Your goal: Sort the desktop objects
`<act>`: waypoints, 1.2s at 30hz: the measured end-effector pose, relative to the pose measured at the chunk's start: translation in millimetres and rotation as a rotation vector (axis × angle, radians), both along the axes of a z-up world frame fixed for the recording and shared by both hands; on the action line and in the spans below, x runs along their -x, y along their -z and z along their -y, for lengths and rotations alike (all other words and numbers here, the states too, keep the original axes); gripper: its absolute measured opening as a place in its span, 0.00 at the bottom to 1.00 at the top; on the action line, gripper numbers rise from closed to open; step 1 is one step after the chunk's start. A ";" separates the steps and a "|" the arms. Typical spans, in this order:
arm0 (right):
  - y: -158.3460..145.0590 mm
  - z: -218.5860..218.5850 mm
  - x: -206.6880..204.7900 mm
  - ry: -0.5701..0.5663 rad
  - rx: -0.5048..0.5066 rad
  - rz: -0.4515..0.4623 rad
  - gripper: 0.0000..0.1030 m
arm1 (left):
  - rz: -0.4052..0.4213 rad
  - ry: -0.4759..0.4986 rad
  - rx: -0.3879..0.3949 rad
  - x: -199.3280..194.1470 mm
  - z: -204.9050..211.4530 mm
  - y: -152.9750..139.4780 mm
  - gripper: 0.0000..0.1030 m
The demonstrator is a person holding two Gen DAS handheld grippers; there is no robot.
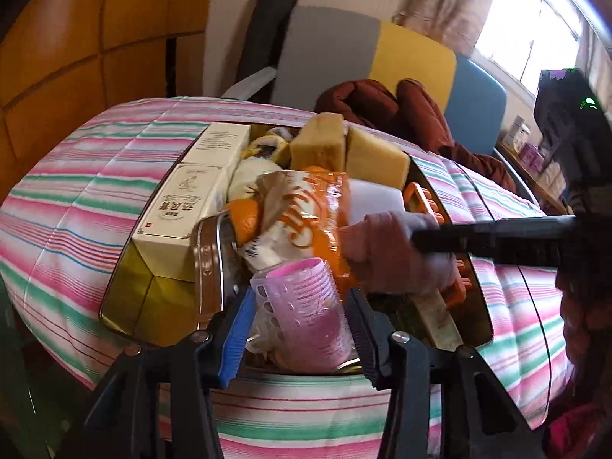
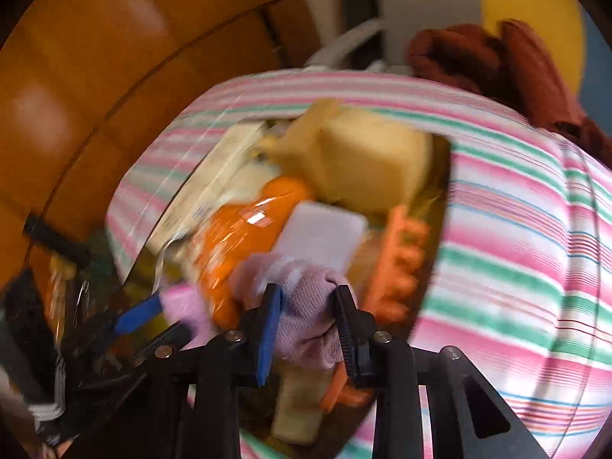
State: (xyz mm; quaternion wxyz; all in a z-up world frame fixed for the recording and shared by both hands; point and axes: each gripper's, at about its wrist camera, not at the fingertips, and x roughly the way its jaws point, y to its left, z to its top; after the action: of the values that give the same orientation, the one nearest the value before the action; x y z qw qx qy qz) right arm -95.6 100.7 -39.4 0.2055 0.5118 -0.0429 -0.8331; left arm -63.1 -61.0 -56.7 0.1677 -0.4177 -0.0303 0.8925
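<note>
Striped pink-and-green cloth (image 1: 95,199) covers the table; on it sits a gold-walled tray (image 1: 126,298) crowded with objects. Your right gripper (image 2: 308,315) is clamped on a mauve cloth (image 2: 306,306), bunched at the tray's near edge beside the orange packet (image 2: 237,244). Treat the cloth as light, soft and limp: it will sag and drape, so pinch a thick fold, as you do now. It has no clear long axis while bunched. Your left gripper (image 1: 302,329) brackets a pink perforated plastic cup (image 1: 302,306), jaws partly closed; you cannot tell whether the pads press it. The cup lies tilted, mouth toward you, axis running away into the tray. Sponges (image 1: 344,145) and boxes (image 1: 183,206) lie behind.
</note>
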 end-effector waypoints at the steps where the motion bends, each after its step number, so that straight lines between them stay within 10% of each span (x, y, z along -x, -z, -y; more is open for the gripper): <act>1: -0.4 6.9 -7.0 -0.032 -0.031 -0.009 0.30 | 0.002 -0.003 -0.035 -2.7 2.7 -1.5 0.49; 14: -10.2 -11.7 -16.4 0.046 0.021 -0.057 0.31 | -0.045 -0.169 -0.168 -25.3 38.7 -22.5 0.60; 21: 17.1 22.0 -29.2 -0.091 0.002 0.079 0.31 | -0.038 -0.200 -0.158 -31.4 51.5 -22.9 0.60; 36: 17.8 23.0 -20.5 -0.042 0.009 0.017 0.36 | 0.022 -0.272 0.033 -38.9 30.3 -21.5 0.60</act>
State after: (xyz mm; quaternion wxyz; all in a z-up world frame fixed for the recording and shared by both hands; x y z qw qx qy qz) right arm -75.1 77.7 -57.3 0.2248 0.5188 -0.0379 -0.8239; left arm -24.2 -91.3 -35.2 0.0377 -0.4221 -0.0738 0.9028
